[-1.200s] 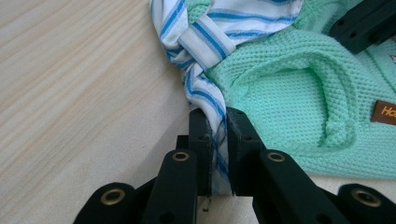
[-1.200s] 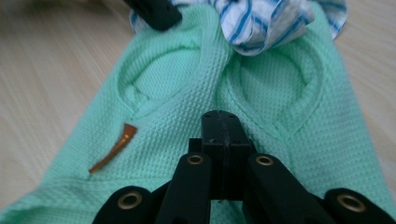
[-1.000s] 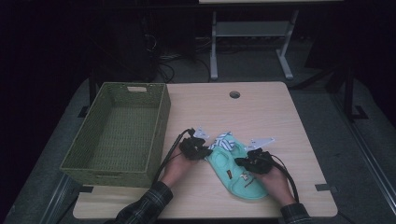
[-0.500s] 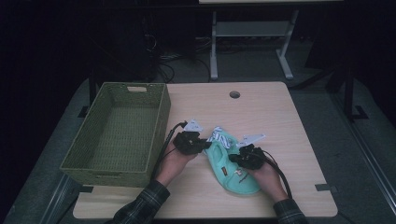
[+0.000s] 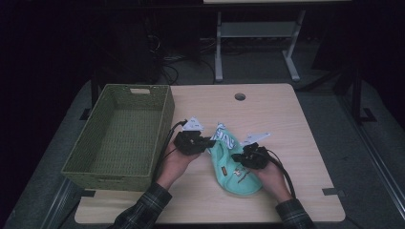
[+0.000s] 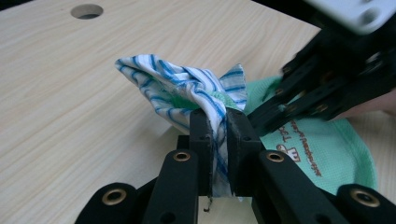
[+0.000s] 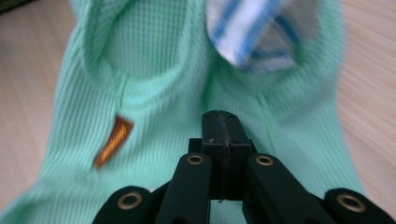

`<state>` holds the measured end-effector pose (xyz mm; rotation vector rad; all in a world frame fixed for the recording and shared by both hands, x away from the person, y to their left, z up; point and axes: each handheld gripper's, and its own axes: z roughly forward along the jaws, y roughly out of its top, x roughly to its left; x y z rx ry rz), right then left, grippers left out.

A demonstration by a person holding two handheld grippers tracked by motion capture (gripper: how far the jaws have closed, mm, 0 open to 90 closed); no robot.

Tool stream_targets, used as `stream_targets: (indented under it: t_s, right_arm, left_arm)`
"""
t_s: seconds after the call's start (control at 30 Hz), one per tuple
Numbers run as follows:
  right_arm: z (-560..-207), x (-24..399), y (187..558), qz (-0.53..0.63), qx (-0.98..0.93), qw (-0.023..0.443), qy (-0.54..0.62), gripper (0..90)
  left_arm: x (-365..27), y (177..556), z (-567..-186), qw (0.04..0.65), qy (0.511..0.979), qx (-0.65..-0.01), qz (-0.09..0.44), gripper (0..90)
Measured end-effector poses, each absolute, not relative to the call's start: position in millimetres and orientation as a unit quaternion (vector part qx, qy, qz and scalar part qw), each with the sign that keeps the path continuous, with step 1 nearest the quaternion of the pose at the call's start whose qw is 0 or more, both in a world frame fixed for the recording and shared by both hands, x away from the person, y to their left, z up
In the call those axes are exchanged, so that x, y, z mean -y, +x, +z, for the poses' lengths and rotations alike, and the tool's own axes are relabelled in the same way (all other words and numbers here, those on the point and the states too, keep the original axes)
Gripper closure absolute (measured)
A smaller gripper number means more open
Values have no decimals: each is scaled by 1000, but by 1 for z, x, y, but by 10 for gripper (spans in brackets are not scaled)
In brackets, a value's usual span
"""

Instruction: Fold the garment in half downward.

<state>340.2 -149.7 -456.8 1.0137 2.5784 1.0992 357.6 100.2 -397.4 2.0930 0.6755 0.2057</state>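
Striped cloth (image 6: 187,88) pinched in left fingers (image 6: 201,135); right fingers (image 7: 210,135) closed

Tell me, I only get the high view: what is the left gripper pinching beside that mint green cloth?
Observer: The left gripper has its jaws shut on a white cloth with blue stripes, bunched up above the pale wooden table.
Operator: Is the right one holding anything?
Observer: The right gripper has its jaws pressed together over the mint green waffle-knit garment; whether fabric is caught between them I cannot tell.
Operator: Any marks on the green piece?
Observer: A small orange tag is sewn on it.
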Motion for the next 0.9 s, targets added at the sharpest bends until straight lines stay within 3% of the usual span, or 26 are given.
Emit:
stream_targets:
  t_s: [0.33,0.9]
  right_arm:
    - [-453,188,307,363,-857,83,356,898]
    - [-465,184,299,341,-867,80,354,898]
  left_arm:
    - [-112,360,-390,449,839,-288,111,820]
    - [-112,356,-384,456,839,-276,111,820]
